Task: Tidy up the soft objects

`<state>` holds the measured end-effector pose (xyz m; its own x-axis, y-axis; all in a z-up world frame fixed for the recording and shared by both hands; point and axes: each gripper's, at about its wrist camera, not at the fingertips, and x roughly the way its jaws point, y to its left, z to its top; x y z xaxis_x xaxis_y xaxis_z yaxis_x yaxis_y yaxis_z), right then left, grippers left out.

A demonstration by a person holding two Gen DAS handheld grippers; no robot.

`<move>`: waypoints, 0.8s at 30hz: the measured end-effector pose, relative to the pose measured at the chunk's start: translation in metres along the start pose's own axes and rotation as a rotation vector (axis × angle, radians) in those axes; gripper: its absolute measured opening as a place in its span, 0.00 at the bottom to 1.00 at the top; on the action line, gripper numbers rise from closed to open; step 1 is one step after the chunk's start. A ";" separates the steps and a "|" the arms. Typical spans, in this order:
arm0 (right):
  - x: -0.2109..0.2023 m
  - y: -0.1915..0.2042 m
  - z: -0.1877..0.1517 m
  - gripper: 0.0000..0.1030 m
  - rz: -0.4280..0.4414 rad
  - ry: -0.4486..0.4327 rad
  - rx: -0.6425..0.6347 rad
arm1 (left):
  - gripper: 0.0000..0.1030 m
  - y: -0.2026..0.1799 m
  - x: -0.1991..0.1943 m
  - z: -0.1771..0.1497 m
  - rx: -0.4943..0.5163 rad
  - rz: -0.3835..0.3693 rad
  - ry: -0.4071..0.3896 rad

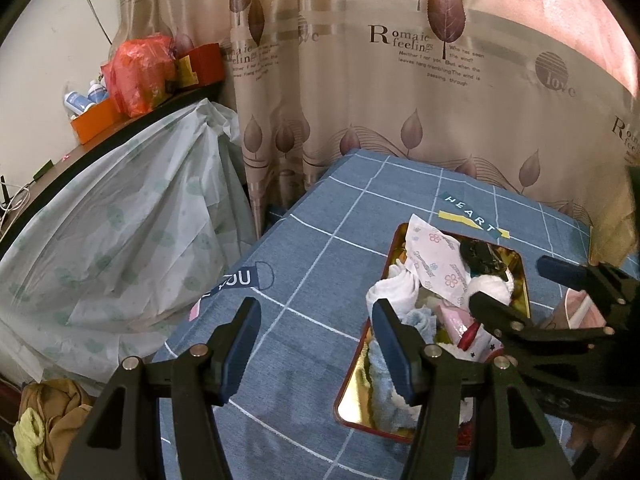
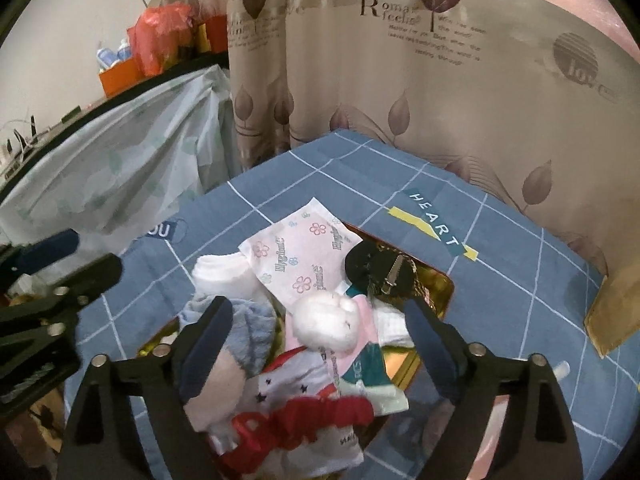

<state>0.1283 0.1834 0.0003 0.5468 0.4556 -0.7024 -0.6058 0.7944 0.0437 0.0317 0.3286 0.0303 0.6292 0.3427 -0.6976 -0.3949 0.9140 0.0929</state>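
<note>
A gold-lined tin box point(image 1: 518, 280) point(image 2: 442, 292) sits on the blue grid tablecloth point(image 1: 320, 248), filled with soft items: a flowered tissue pack point(image 1: 434, 258) point(image 2: 304, 250), white socks point(image 1: 394, 286) point(image 2: 222, 272), a white fluffy ball point(image 1: 490, 286) point(image 2: 326, 320), a blue fuzzy sock point(image 2: 248, 326), a black hair clip point(image 2: 376, 266), a red scrunchie point(image 2: 296, 426). My left gripper point(image 1: 316, 340) is open and empty at the box's left edge. My right gripper point(image 2: 316, 344) is open above the pile, holding nothing; it also shows in the left wrist view point(image 1: 520, 284).
A leaf-print curtain point(image 1: 400, 80) hangs behind the table. A plastic-covered bulk point(image 1: 120, 224) stands left, under a shelf with an orange box point(image 1: 96, 120) and red bag point(image 1: 140, 72). A brown paper bag point(image 2: 612, 312) lies at the right. Clothes point(image 1: 48, 420) lie on the floor.
</note>
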 end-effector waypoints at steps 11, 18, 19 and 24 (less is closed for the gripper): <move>-0.051 0.005 -0.032 0.96 -0.045 -0.067 0.024 | 0.58 -0.007 -0.004 0.001 0.025 0.009 -0.011; -0.063 0.004 -0.051 0.96 -0.053 -0.063 0.065 | 0.58 -0.013 -0.006 0.000 0.042 0.012 -0.020; -0.063 0.003 -0.053 0.96 -0.051 -0.060 0.071 | 0.58 -0.013 -0.006 0.000 0.044 0.013 -0.020; -0.059 0.002 -0.063 0.96 -0.051 -0.036 0.080 | 0.58 -0.016 -0.009 -0.001 0.051 0.013 -0.027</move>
<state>0.0581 0.1330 -0.0031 0.5971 0.4263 -0.6795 -0.5289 0.8461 0.0661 0.0315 0.3109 0.0343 0.6424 0.3599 -0.6766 -0.3693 0.9190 0.1383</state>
